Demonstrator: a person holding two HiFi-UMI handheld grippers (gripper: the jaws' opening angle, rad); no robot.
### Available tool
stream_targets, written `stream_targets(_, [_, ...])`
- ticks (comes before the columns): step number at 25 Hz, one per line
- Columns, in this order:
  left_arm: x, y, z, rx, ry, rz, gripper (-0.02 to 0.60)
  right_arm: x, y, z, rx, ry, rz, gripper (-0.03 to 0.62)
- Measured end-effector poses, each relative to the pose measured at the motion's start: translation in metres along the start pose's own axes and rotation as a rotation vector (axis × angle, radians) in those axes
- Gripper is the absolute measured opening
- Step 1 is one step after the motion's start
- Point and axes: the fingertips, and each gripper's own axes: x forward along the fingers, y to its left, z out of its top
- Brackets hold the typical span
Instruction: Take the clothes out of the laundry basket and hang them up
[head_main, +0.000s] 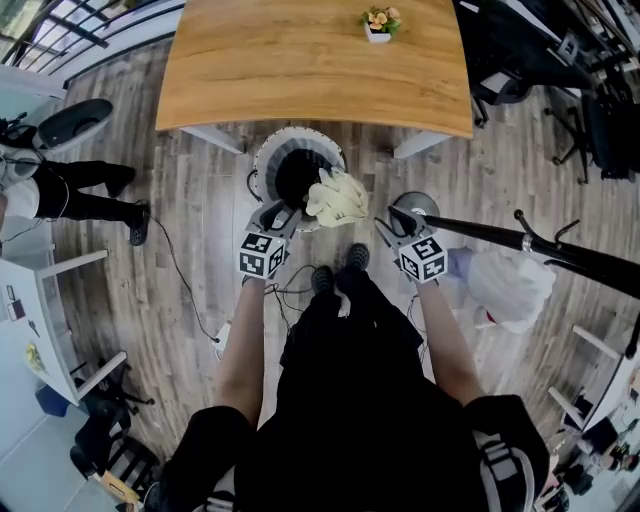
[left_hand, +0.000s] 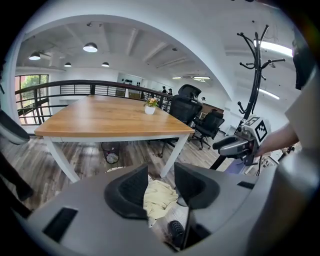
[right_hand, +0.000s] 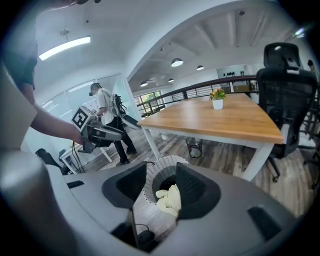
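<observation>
Both forearms reach forward side by side, centre of head view, tools angled down at the grey wood-plank floor (head_main: 190, 210). Left hand-held gripper (head_main: 277, 217): jaws apart, nothing clamped, at the lower-left rim of the round white ribbed laundry basket (head_main: 270, 152). Right hand-held gripper (head_main: 393, 226): also open and empty, just right of the basket. Pale yellow crumpled garment (head_main: 337, 197) drapes over the basket's right rim, between both tools, clear of the pads.
</observation>
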Motion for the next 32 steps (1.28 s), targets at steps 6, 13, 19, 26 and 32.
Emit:
stream_targets(6, [0.026,-0.002,-0.029,-0.025,0.066,-0.007,0.172,0.029,0.000,-0.041,0.050,0.086,0.061,0.198])
stream_targets(13, [0.053,-0.002,-0.052,-0.044,0.070,-0.019,0.172,0.056,-0.009,-0.095,0.068,0.186,0.084,0.196])
stream_targets(19, [0.085,0.002,-0.099,0.018,0.176,-0.106,0.172,0.089,-0.026,-0.139,0.105,0.180,-0.007,0.189])
stream_targets(26, [0.130,0.021,-0.146,0.018,0.236,-0.164,0.172,0.126,-0.037,-0.187,0.223,0.164,-0.064,0.187])
stream_targets(32, [0.166,0.025,-0.186,0.052,0.292,-0.207,0.172,0.156,-0.044,-0.223,0.232,0.183,-0.053,0.187])
